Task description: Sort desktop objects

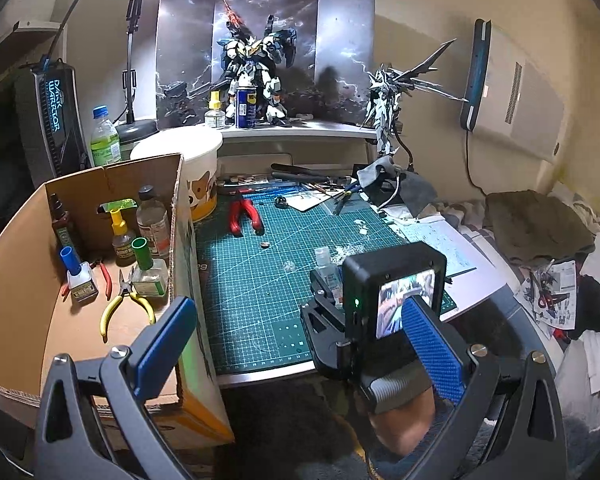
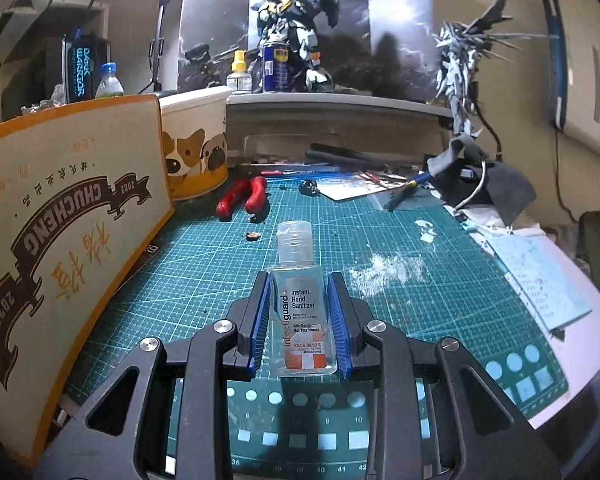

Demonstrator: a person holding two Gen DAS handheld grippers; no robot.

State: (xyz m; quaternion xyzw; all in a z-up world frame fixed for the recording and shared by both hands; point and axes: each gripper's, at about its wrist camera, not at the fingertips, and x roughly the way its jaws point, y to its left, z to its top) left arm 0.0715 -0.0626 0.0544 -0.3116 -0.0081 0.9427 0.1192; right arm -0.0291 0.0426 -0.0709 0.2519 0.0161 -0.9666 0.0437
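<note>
1 hand-held gripper around sanitizer bottle

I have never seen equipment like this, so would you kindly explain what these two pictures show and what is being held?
There is no robot here: a person holds a two-finger gripper in each hand, each carrying a fisheye camera looking along its fingers.

The left-hand camera shows the left gripper open and empty, beside a cardboard box already holding bottles and yellow-handled pliers. The right gripper appears there from behind.

The right-hand camera shows the right gripper shut on a clear hand sanitizer bottle above the green cutting mat. Red-handled pliers, papers and small scraps lie on the mat.
</note>
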